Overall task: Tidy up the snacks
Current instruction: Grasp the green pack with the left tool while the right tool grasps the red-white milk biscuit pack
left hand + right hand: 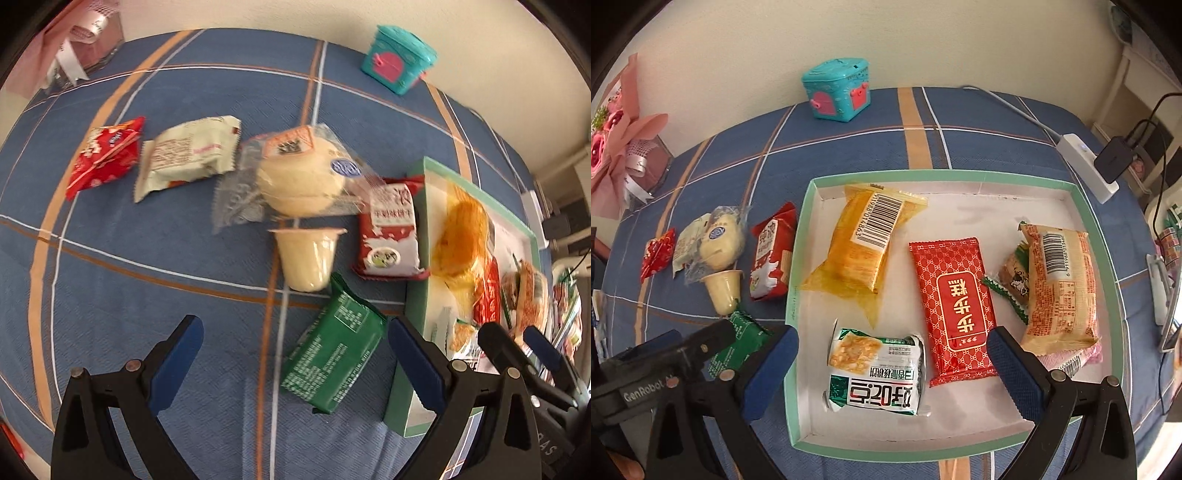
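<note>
My left tongs gape empty over the green packet, just left of the tray. Straddle its short width, close firmly. My right tongs hover parted above the tray.

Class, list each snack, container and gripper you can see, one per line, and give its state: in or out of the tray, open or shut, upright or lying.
left gripper: open, empty
right gripper: open, empty
tray: partly filled
green packet: on cloth, outside tray
pudding cup: on its side, sealed, outside tray
red milk-biscuit packet: outside tray
yellow cake packet: in tray
red patterned packet: in tray
teal box: shut
</note>
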A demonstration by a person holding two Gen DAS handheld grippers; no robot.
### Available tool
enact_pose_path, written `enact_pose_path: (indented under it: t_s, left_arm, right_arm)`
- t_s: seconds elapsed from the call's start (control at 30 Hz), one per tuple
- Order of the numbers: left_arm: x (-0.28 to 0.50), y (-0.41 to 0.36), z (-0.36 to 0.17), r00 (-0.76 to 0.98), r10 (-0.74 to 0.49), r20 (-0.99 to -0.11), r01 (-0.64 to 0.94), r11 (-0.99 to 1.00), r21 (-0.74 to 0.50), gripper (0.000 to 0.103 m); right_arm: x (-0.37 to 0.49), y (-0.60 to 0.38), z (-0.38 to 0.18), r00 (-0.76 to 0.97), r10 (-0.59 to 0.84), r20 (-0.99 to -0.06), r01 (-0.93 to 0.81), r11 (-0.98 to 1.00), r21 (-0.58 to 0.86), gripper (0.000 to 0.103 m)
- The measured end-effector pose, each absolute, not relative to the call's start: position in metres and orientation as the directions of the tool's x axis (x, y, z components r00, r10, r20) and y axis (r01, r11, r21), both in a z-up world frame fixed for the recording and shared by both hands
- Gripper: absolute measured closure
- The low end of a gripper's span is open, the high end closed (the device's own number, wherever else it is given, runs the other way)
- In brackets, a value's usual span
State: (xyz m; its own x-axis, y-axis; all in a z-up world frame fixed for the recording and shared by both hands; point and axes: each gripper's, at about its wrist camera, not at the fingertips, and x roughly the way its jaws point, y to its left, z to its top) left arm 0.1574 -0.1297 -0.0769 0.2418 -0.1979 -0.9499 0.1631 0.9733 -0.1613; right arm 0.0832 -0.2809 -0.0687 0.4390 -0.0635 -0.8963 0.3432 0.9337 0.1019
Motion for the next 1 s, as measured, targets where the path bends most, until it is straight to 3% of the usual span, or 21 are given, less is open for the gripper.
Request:
enact_pose_path:
  t_s: [0.5, 0.73, 1.0]
  left_arm:
    - [0.154, -0.142, -0.095, 0.187, -0.218, -0.958, 0.162, 0.969, -0.188, 0.010]
    - [0.164, -0.113, -0.094, 0.216, -0.232, -0.948, 0.094, 0.972, -0.216, 0.031]
    - [0.165, -0.106, -0.095, 0.198, -0.261, -0.945, 0.098, 0.964, -0.246, 0.033]
  right_arm:
    - [0.085, -0.280, -0.075, 0.422, -0.051, -0.905, 0.331, 0.938, 0.102, 0.000]
    - [0.085, -0.279, -0.076, 0.419, -0.051, -0.906, 0.334, 0.937, 0.101, 0.000]
    - [0.085, -0.276, -0.078, 0.413, -0.054, -0.909, 0.328, 0.940, 0.093, 0.000]
